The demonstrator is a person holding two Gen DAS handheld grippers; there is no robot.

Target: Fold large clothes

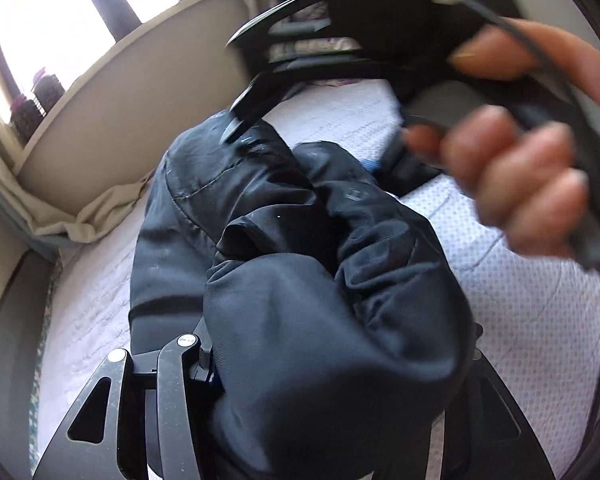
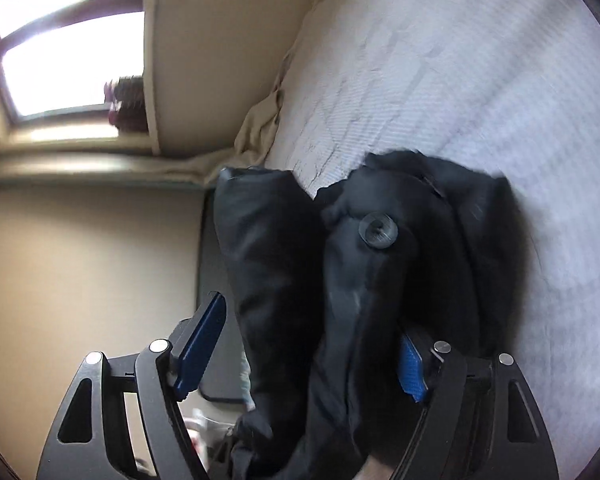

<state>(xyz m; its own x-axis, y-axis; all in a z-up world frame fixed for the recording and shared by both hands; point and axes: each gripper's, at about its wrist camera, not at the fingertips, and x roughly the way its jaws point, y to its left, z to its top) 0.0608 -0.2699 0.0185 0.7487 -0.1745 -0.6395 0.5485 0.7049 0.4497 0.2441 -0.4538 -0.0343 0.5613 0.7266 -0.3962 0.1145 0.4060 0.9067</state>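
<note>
One puffy black quilted jacket

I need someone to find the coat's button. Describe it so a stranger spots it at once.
Start at the pale quilted bed, then the bunched black coat lying on it ahead of the right claw. On the fold between the blue pads sits the button: a round, dark, raised disc, the only hard shape on the fabric.

Coat on bed, draped between left tool fingers

Both wrist views close on dark coat — shared bed
</note>
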